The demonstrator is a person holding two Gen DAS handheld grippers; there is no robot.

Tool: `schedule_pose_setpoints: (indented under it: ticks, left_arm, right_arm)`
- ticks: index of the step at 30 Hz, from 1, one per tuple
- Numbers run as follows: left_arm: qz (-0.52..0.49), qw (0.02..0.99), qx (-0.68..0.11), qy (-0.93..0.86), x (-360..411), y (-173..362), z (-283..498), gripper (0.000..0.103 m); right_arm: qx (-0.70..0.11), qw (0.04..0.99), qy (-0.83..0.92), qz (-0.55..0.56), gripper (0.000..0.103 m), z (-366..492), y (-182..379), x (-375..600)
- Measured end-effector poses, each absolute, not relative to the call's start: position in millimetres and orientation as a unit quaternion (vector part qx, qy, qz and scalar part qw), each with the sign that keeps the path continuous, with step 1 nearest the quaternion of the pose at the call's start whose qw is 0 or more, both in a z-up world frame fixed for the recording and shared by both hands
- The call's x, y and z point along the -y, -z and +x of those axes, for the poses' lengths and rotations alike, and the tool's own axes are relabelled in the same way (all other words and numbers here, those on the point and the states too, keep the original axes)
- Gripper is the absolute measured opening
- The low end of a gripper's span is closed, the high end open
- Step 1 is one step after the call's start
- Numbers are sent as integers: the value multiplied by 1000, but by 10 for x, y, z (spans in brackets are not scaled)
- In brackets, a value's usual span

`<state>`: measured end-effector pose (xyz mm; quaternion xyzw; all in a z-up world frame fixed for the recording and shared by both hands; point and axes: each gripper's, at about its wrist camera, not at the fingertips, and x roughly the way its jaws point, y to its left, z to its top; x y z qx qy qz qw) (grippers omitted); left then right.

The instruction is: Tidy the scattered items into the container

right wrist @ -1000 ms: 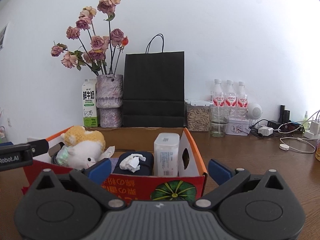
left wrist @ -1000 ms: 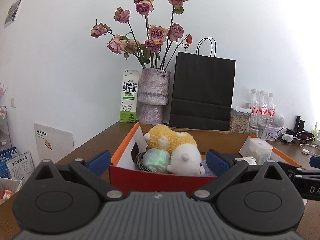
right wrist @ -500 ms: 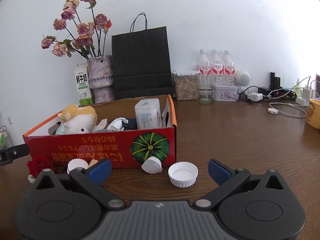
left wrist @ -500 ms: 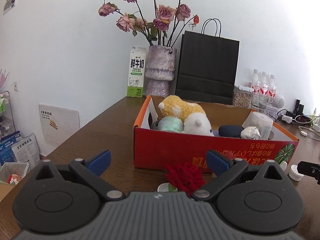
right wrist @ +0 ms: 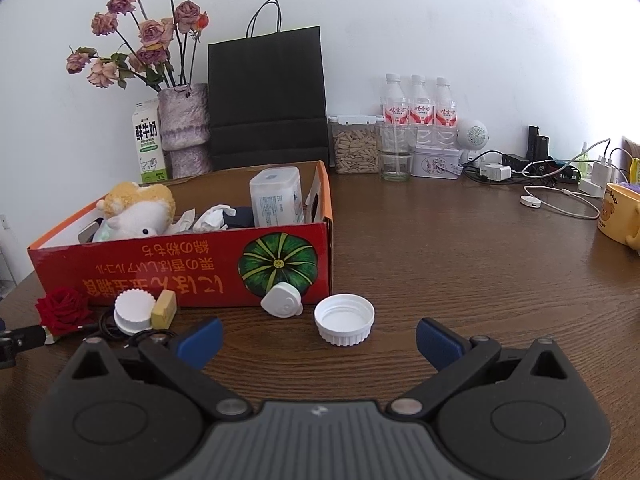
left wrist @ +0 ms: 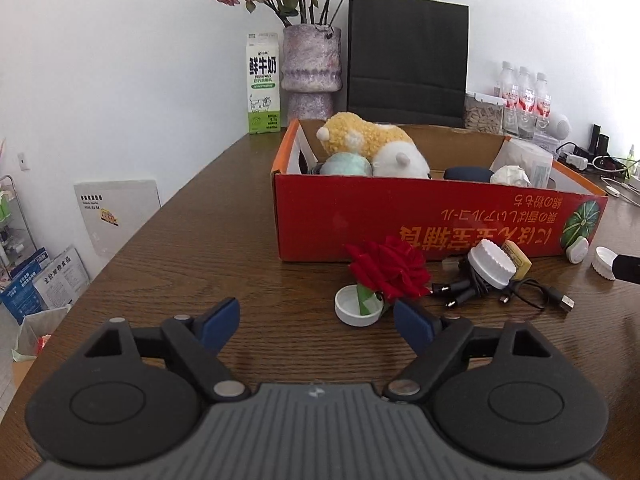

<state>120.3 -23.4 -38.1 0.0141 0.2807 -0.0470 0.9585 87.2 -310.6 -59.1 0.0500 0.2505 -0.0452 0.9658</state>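
Observation:
The red cardboard box (left wrist: 400, 216) (right wrist: 180, 268) holds plush toys, a tissue pack and crumpled paper. On the table before it lie a red rose (left wrist: 390, 270) (right wrist: 62, 310), a white lid (left wrist: 356, 304), a black cable (left wrist: 500, 292), a white ridged cap (left wrist: 492, 266) (right wrist: 134, 310), a yellow block (left wrist: 518, 258) (right wrist: 164, 308), a white heart-shaped piece (right wrist: 282, 302) and an upturned white cap (right wrist: 344, 318). My left gripper (left wrist: 316, 322) hovers just short of the rose, its jaws closing with nothing between them. My right gripper (right wrist: 318, 338) stands open just short of the upturned cap.
At the back stand a milk carton (left wrist: 262, 84), a vase of dried roses (left wrist: 310, 64), a black paper bag (left wrist: 408, 48), water bottles (right wrist: 416, 112), a glass (right wrist: 396, 156) and chargers with cables (right wrist: 540, 168). A yellow mug (right wrist: 620, 216) sits far right. The table's left edge (left wrist: 132, 236) drops off.
Both grippers have tilted downward and drawn back from the box, so the items on the table in front of it came into view. The left jaws have narrowed.

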Motion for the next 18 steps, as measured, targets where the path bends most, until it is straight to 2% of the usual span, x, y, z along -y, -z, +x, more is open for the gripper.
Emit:
schedule_pose_setpoints:
  ticks: [5, 10, 12, 18]
  left_arm:
    - [19, 950, -306, 66, 267, 417, 1306, 73]
    - [22, 949, -306, 75, 288, 415, 1317, 68]
    - [21, 948, -306, 80, 287, 404, 1329, 62]
    - [26, 946, -312, 86, 304, 357, 1460, 52]
  right_arm:
    - [-256, 964, 48, 46, 103, 890, 602, 3093]
    - [-264, 962, 47, 46, 103, 916, 613, 3099]
    - [-266, 962, 47, 46, 103, 925, 617, 3102]
    - [-268, 961, 46, 47, 103, 929, 622, 3106]
